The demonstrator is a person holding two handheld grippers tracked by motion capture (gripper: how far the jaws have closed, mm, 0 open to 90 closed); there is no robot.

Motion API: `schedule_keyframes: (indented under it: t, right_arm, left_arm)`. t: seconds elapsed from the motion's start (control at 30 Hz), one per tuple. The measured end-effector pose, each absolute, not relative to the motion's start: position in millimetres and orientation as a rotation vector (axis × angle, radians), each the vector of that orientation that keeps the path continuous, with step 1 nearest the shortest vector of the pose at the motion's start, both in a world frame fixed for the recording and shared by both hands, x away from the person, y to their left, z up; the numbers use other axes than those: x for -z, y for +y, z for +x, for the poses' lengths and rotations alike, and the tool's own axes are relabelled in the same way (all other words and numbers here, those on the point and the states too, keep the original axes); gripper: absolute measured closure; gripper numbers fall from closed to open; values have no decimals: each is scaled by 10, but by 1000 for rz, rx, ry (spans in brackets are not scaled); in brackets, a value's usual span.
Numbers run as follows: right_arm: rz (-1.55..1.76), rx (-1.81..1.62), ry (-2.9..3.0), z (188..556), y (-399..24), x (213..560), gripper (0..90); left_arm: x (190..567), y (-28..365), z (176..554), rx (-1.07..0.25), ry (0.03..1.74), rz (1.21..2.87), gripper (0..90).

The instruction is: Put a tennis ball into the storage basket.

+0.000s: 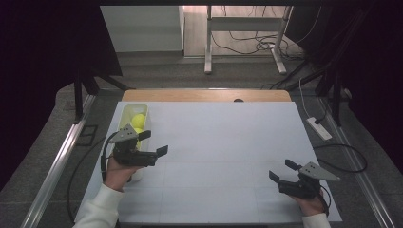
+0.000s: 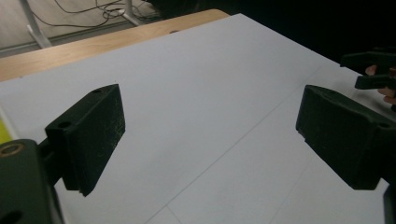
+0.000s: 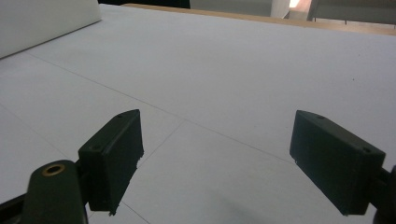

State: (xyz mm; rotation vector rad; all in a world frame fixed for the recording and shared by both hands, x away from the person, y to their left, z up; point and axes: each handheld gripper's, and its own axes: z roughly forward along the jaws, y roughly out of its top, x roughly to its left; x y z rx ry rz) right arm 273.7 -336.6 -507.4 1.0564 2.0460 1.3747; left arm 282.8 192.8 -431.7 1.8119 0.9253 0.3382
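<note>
Tabletop (image 1: 214, 142) surface is a matte white sheet, flat and smooth, marked with thin grey grid lines; a strip of light wood shows along the far edge. A narrow rectangular bin (image 1: 124, 114) of translucent white plastic, with rounded corners, stands along the left edge of the tabletop, its long side running from the far half toward the near half. Inside it lie yellow-green balls (image 1: 138, 121), round and fuzzy-looking, grouped in the far part of the bin; the exact count cannot be told. The left gripper (image 1: 154, 143) is held just beside the bin's right wall, over its near half, with its grey three-cornered plate on top and a black cable trailing toward the left edge. Its two black jaws, blocky with flat, slightly scuffed inner faces, stand wide apart and point across the tabletop toward the right edge; nothing lies between them. In the left gripper view, bare white sheet shows between the jaws, and the other gripper appears far off at the right. The right gripper (image 1: 281, 170) rests near the near right corner of the tabletop, well apart from the bin. Its jaws are likewise spread wide and hold nothing, pointing toward the left edge over bare sheet.
</note>
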Motion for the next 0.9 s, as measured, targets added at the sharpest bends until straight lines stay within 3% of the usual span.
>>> schedule_keyframes:
  t: [0.9]
  right_arm:
    - [1049,-1380,2052,2708,-3363,5079,169]
  left_arm:
    - [4693,1571,2578,-278,857,1882,98]
